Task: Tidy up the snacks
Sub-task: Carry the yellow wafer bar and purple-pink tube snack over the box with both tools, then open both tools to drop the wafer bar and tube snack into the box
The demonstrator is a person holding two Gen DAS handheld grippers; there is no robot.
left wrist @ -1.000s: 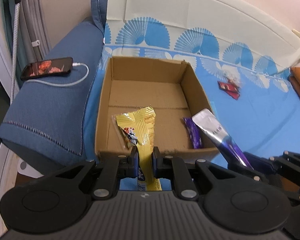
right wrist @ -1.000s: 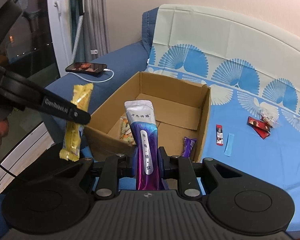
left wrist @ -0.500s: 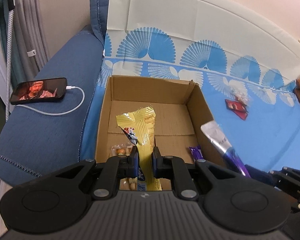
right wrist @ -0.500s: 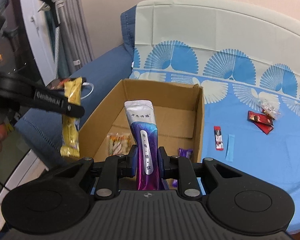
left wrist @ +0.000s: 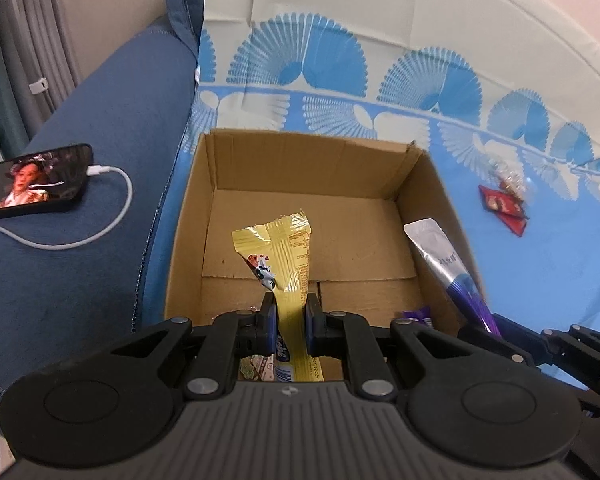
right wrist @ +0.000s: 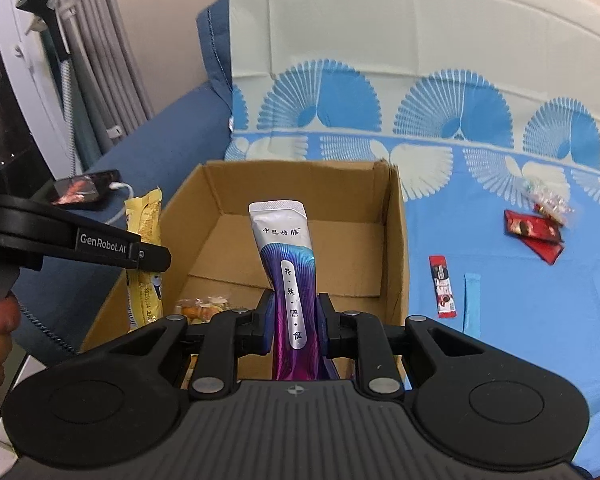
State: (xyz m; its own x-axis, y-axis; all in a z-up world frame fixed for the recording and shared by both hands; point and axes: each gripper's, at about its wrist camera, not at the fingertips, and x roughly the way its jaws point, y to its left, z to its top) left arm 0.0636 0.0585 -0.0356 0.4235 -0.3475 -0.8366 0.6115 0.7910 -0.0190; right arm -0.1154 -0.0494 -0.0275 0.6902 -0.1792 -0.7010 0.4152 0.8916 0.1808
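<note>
Left hand-held gripper (left wrist: 291, 316) grips yellow packet (left wrist: 286, 256); right (right wrist: 294, 320) grips purple pouch (right wrist: 288, 264)

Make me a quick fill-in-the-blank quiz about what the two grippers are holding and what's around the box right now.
1. The left gripper is shut on a ____ snack packet.
2. The right gripper grips a silver and ____ pouch.
3. Both snacks are held above an open ____ box.
4. The phone rests on the sofa's ____ armrest.

Answers: yellow; purple; cardboard; blue
</note>
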